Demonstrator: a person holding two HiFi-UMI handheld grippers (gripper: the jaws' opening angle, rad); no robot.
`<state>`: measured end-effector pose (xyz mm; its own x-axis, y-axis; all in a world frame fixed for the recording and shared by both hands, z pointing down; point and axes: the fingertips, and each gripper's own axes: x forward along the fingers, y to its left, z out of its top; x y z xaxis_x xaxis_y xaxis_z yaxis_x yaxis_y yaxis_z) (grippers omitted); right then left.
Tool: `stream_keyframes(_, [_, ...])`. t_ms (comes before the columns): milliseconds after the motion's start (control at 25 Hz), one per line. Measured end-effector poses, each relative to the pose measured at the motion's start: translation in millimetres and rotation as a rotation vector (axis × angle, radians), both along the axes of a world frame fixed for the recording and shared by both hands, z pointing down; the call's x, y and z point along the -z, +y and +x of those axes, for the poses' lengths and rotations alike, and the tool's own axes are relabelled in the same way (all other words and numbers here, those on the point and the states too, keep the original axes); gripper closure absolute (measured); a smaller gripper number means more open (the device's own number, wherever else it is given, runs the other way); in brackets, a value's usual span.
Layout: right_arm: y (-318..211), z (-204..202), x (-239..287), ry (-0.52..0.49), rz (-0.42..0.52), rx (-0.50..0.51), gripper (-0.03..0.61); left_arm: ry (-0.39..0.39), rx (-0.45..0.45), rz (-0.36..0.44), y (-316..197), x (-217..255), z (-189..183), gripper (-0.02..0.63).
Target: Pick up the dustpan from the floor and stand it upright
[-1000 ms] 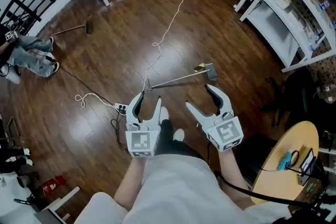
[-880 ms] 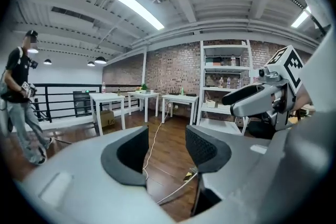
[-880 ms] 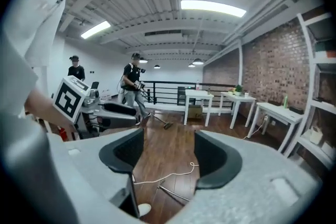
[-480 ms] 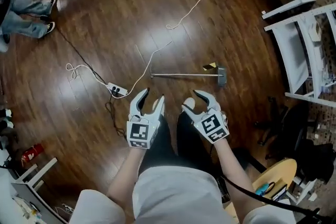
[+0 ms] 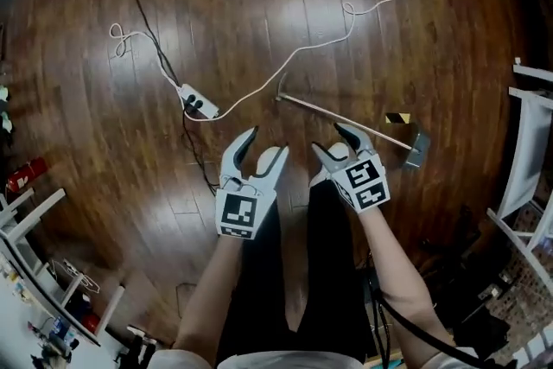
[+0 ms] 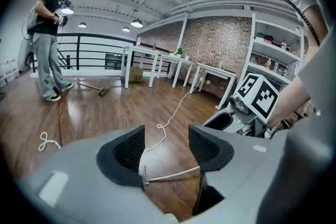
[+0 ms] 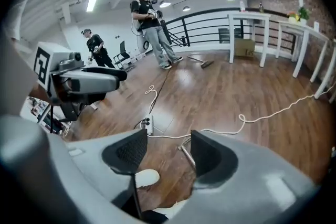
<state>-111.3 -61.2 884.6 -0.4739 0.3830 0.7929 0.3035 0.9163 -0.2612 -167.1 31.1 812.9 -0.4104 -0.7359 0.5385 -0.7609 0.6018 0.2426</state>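
Dustpan (image 5: 350, 123) flat on floor (image 5: 259, 13) just beyond open, empty right gripper (image 5: 332, 141); left gripper (image 5: 266, 143) open too.

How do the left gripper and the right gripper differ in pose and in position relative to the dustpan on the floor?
In the head view the right gripper is close beside the dustpan handle, while the left gripper is farther off, nearer the power strip. The left gripper leans rightward in the picture, the right gripper leftward. Both are open, empty and not touching the dustpan.

No legible words or numbers, only square marker patterns on left gripper (image 5: 264, 146), right gripper (image 5: 331, 140)
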Motion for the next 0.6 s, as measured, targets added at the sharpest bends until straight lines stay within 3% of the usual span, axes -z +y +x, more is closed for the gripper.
stream_keyframes(320, [38.0,-31.1,-203.4,0.132,-0.038,0.136,0.331,0.124,0.13,-0.089,26.7,-188.6,-5.4,0.353])
stream_keyframes(480, [49.3,-41.4,-284.1,0.163,0.014,0.209,0.331,0.159,0.147,-0.099,29.6,-251.6,-7.1,0.362])
stream_keyframes(600, [63.7,-49.9,-343.6,0.172,0.06,0.33,0.331,0.175,0.183,-0.093,36.2,-281.7,-12.2,0.364])
